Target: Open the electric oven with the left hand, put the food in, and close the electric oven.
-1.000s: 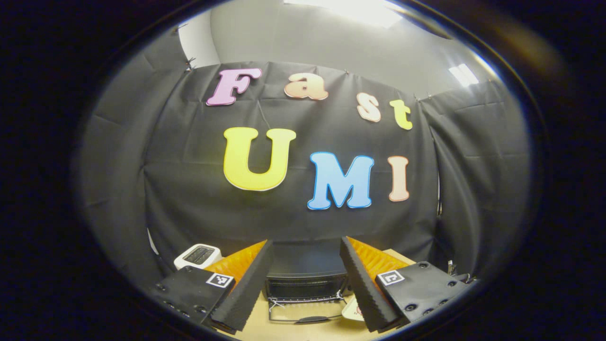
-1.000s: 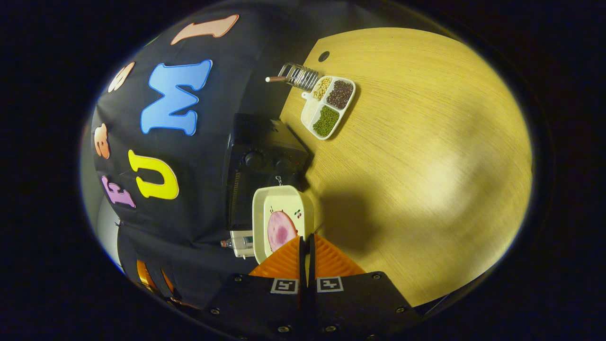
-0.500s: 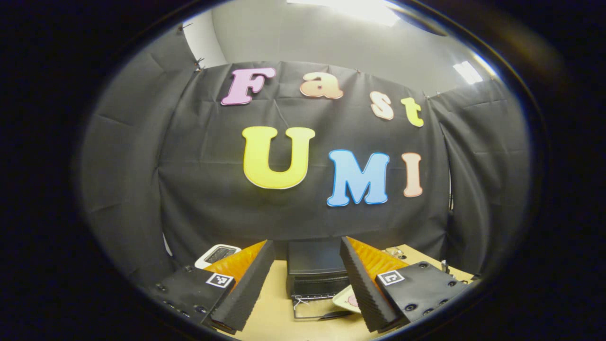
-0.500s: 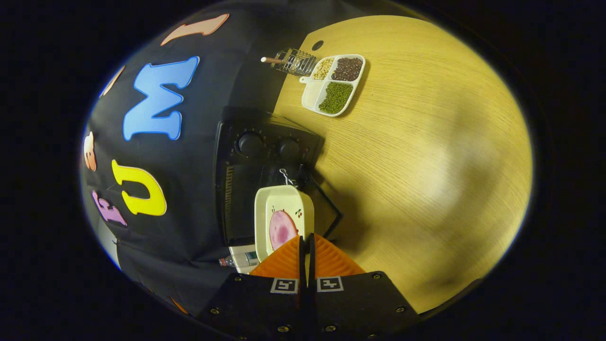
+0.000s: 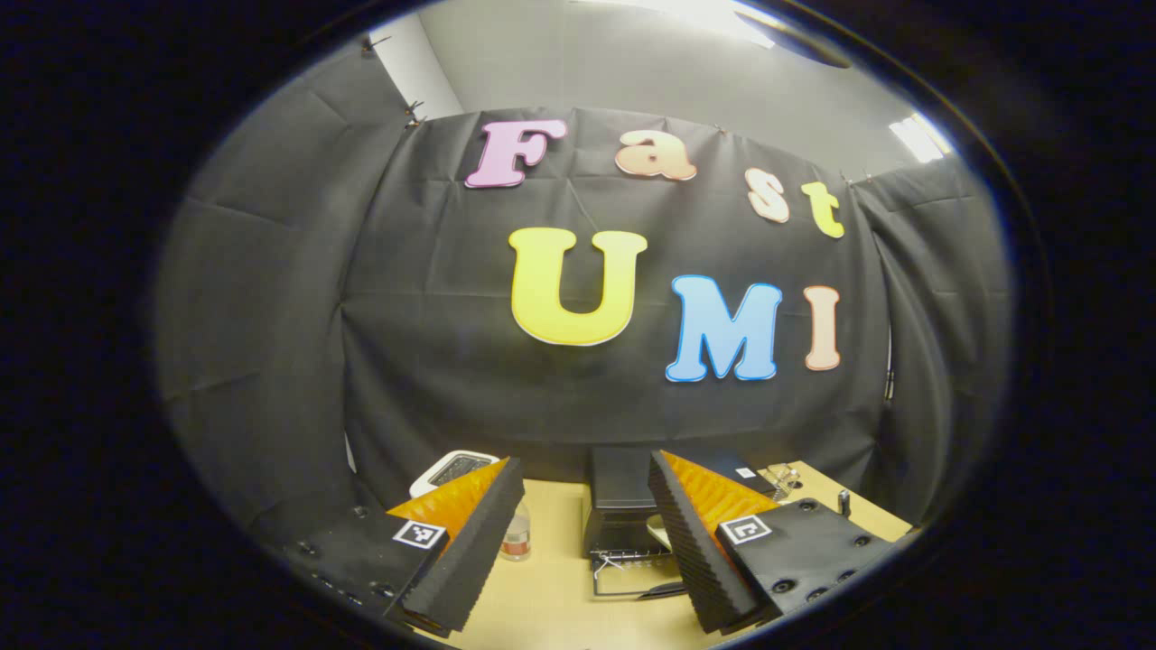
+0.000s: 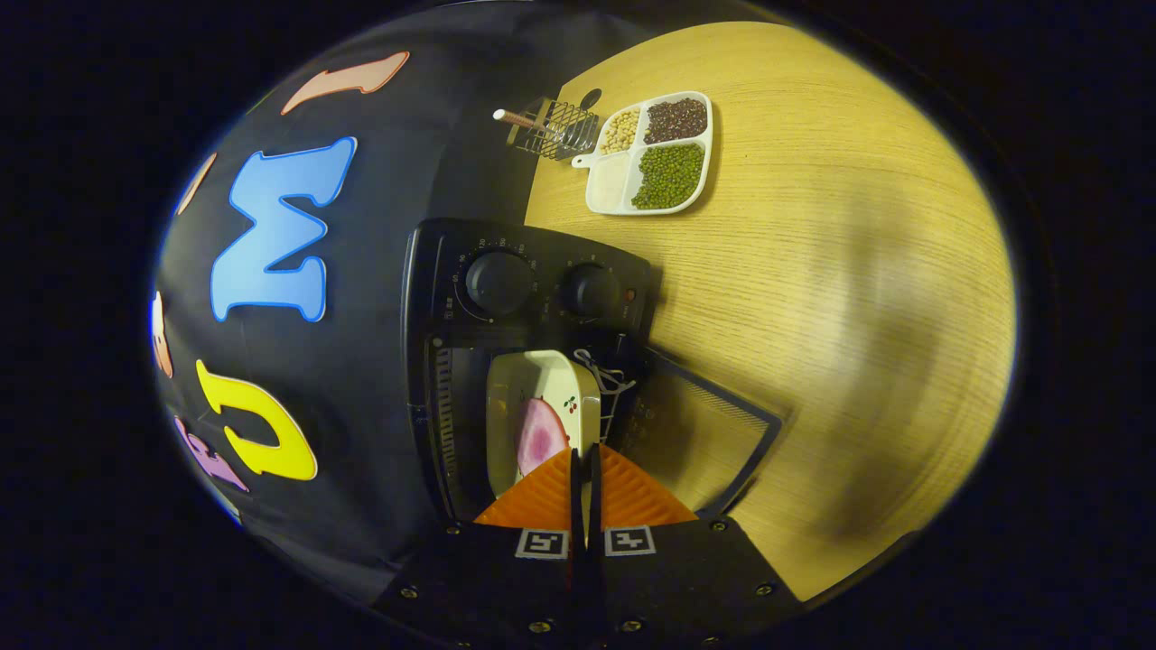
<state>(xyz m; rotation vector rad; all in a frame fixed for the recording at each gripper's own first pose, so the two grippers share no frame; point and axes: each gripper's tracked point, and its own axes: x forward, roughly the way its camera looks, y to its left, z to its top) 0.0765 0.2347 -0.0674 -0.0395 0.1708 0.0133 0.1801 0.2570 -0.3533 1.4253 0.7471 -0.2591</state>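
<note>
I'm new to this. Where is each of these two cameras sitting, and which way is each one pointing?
Left gripper view: rides on the left tool, whose fingers are spread, facing the booth wall; the oven is low, with its door down.
Right gripper view: rides on the right tool, rolled sideways, facing the oven close up; its fingers pinch the dish rim.
Shared: oven, wooden table.

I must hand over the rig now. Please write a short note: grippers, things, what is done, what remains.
Left gripper: open, holds nothing, back from the oven.
Right gripper: shut on the rim of the dish with the pink food, at the mouth of the oven.
Done: oven door is open, lying flat.
Left: set the dish on the rack, release it, withdraw, close the door.
</note>
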